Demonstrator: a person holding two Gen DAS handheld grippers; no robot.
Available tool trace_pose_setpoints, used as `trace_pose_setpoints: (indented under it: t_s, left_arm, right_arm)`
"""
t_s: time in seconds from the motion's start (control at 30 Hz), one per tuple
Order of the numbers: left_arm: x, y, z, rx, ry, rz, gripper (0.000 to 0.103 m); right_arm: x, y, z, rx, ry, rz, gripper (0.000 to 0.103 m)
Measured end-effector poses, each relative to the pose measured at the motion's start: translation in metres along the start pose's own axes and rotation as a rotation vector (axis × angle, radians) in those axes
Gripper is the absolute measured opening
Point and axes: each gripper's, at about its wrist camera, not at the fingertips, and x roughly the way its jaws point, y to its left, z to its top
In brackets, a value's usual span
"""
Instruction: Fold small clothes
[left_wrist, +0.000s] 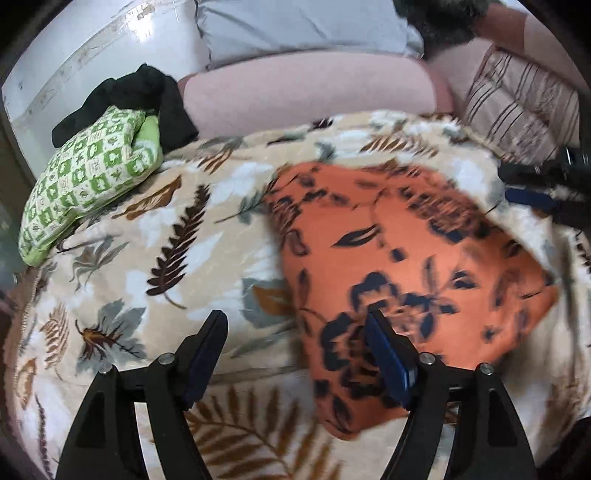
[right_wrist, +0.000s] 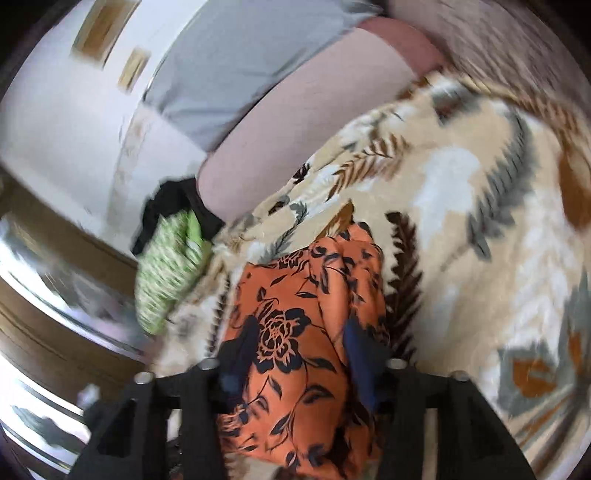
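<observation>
The orange cloth (left_wrist: 413, 266) with dark flowers is lying on a leaf-print blanket (left_wrist: 177, 229) spread over the bed. The left hand-held gripper (left_wrist: 295, 325) is hovering wide open, holding nothing; its right finger is over the cloth's near edge, its left finger over bare blanket. The right hand-held gripper (right_wrist: 295, 332) is sitting open with the orange cloth (right_wrist: 306, 295) bunched between its fingers; I cannot tell whether it is gripping it. Ahead and left of both, a green checked pillow (left_wrist: 88, 177) is lying under a black garment (left_wrist: 147, 92).
</observation>
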Motion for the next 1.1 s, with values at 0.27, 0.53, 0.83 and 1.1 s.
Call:
trace_pose_setpoints:
  t_s: [0.27, 0.53, 0.83, 1.1]
  left_arm:
    - [0.012, 0.009, -0.002, 0.004, -0.056, -0.049, 0.078]
    - [0.013, 0.011, -0.003, 0.009, -0.062, -0.065, 0.078]
    - [0.012, 0.012, -0.006, -0.012, -0.053, -0.073, 0.078]
    - [0.014, 0.006, -0.013, 0.025, -0.065, -0.056, 0.079]
  right_arm:
    - [0.092, 0.012, 0.021, -0.008, 0.159, -0.171, 0.036]
    - [0.13, -0.013, 0.03, 0.106, 0.247, -0.268, 0.035]
    - [0.033, 0.029, -0.039, -0.058, 0.157, -0.215, 0.036]
    - [0.049, 0.019, -0.084, -0.135, 0.138, -0.334, 0.037]
